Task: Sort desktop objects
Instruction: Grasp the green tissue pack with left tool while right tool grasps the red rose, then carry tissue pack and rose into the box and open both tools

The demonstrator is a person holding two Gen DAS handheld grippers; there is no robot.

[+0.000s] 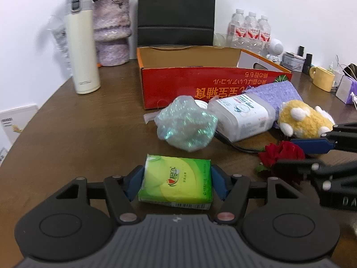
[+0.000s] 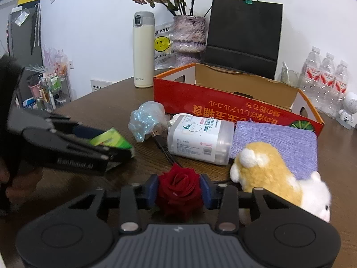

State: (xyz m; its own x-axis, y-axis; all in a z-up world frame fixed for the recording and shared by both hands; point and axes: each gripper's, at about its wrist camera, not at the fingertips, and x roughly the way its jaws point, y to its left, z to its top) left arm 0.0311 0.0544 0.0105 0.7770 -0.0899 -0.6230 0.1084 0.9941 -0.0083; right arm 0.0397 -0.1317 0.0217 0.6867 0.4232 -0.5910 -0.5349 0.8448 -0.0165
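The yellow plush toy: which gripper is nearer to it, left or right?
Right. The right gripper, shut on the red rose, sits just beside the yellow plush toy. The left gripper, holding the green tissue pack, is farther away.

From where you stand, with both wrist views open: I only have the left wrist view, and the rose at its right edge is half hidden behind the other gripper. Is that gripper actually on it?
Observer: Yes. In the right wrist view the right gripper has its blue pads against both sides of the red rose.
Reviewer: Does a stem show below the bloom?
Observer: No, only the bloom shows; the gripper body hides whatever is beneath.
Reviewer: What tops the black bag behind the box? My view crops it.
Observer: The black paper bag has thin loop handles and a green binder clip on its top edge.
Reviewer: Anything beside the flask?
Observer: A smiley-face plastic bag stands between the white flask and the vase.
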